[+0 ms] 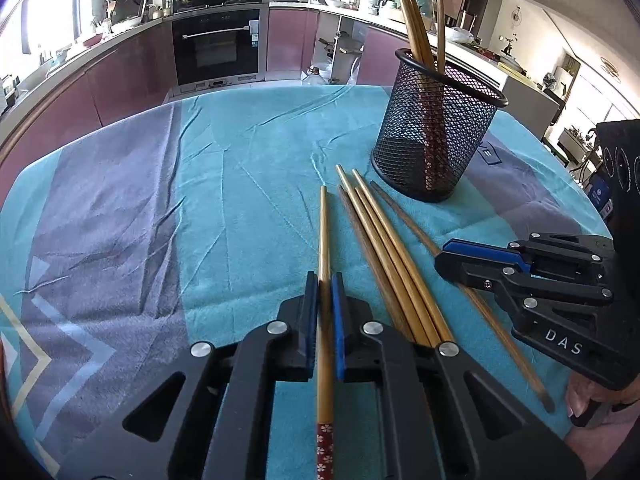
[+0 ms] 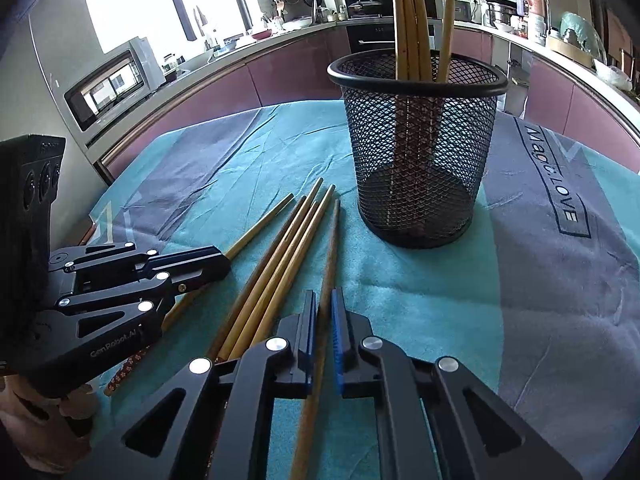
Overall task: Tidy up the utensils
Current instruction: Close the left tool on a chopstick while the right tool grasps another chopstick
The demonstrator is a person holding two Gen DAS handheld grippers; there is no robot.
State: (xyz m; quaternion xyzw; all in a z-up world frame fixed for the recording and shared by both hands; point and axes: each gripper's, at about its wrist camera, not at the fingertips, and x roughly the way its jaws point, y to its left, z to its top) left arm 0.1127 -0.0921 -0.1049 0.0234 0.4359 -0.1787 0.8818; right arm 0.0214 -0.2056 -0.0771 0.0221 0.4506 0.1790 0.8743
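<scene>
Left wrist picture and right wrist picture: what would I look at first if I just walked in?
Probably the black mesh cup, standing upright on the teal cloth with chopsticks poking out of its top. Next, the loose chopsticks fanned out on the cloth just in front of it. Then the two tools: the left hand-held gripper pinches one chopstick, and the right hand-held gripper sits around another chopstick.

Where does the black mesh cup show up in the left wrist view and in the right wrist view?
Left wrist view: the black mesh cup stands upper right, beyond the loose chopsticks.
Right wrist view: the cup stands upper centre, just right of the middle.
Shared landmark: the dark oven on the far kitchen wall.
</scene>
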